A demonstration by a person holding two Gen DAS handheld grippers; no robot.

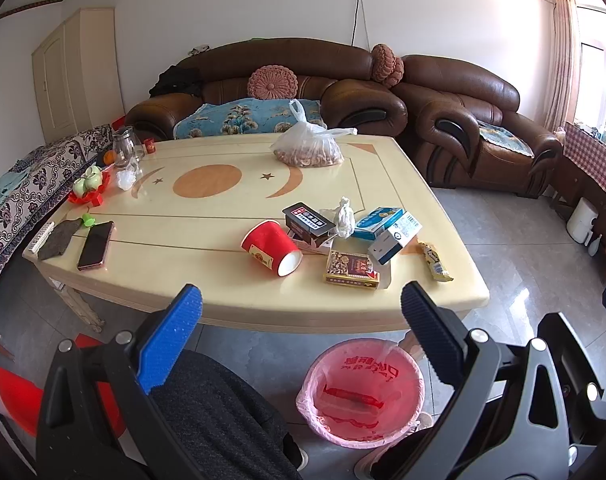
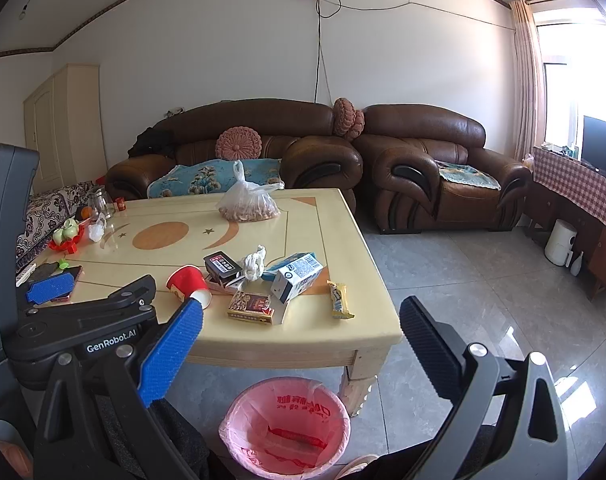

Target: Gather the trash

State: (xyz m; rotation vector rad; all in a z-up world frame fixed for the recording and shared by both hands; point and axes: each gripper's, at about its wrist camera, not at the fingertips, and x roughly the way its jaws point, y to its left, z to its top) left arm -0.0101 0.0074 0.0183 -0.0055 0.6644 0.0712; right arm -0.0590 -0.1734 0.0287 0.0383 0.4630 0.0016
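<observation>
Left wrist view looks over a cream coffee table from its near edge, with the left gripper spread wide, its blue finger and black finger well apart and nothing between them. Trash sits in a cluster on the near right part of the table: a red paper cup lies on its side, mouth toward the near edge; just right of it stands a dark box with a crumpled white wrapper touching it. Nearer lies a flat printed carton, and to its right a white and blue box beside a teal box. A yellow snack wrapper lies near the right edge. A clear bag of nuts rests at the far side, and a phone lies at the near left. On the floor, below the table's near edge, stands a bin with a pink liner; a red wrapper lies at its bottom. Right wrist view shows the right gripper equally wide open and empty, above the same bin, with the left gripper's body at its left.
</observation>
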